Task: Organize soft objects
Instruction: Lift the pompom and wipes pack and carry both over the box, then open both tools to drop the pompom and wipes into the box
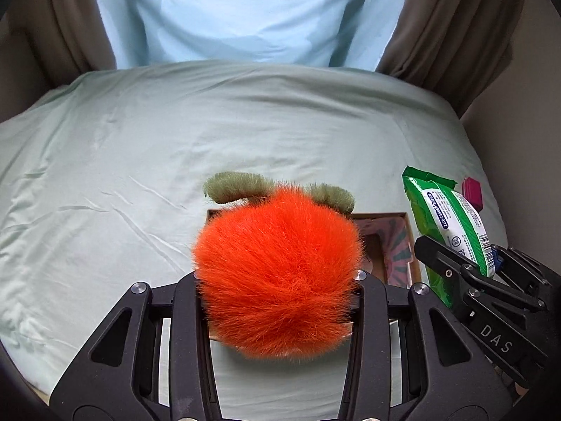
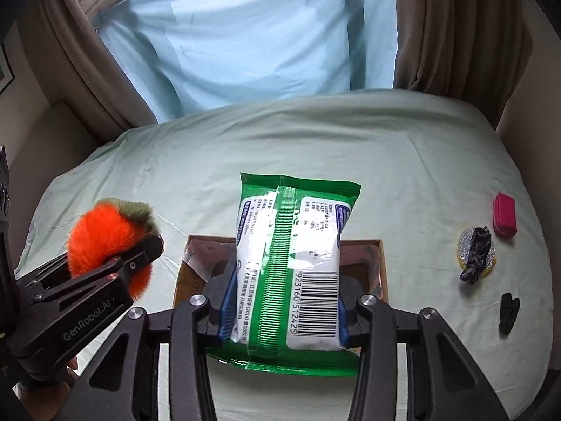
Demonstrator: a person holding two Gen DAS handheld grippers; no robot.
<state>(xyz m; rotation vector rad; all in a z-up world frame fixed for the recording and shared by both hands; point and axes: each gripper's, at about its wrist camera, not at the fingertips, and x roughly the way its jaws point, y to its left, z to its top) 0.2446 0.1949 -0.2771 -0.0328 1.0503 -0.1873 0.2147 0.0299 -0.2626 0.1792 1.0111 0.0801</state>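
Orange fluff is basically all the left camera sees: the left gripper (image 1: 277, 280) is clamped on a fuzzy orange plush (image 1: 277, 273) with green leafy bits on top, fingers squeezing it from both sides, held up over the pale green bedsheet (image 1: 122, 161). The right gripper (image 2: 282, 312) is pinched on a green and white wipes pack (image 2: 291, 266), gripping it across its short width near the barcode end, so the pack's long axis runs straight out away from the fingers. Thing that matters for whatever comes next is the cardboard box (image 2: 382, 266) sitting open on the bed. From the right camera the pack hangs pretty much directly over the box, far end sticking out past the back wall. From the left camera the box (image 1: 403, 245) peeks out behind and to the right of the plush, so the plush looks like it's over the box's left edge rather than centred. My guess is the right hand is the better lined up of the two, and the pack probably needs tipping down or turning to fit lengthwise. Off to the right on the sheet, well apart from the box, there's a pink case (image 2: 504, 219), a black scrunched thing on a yellow round pad (image 2: 477, 254), and another small black piece (image 2: 509, 312), none of them held.
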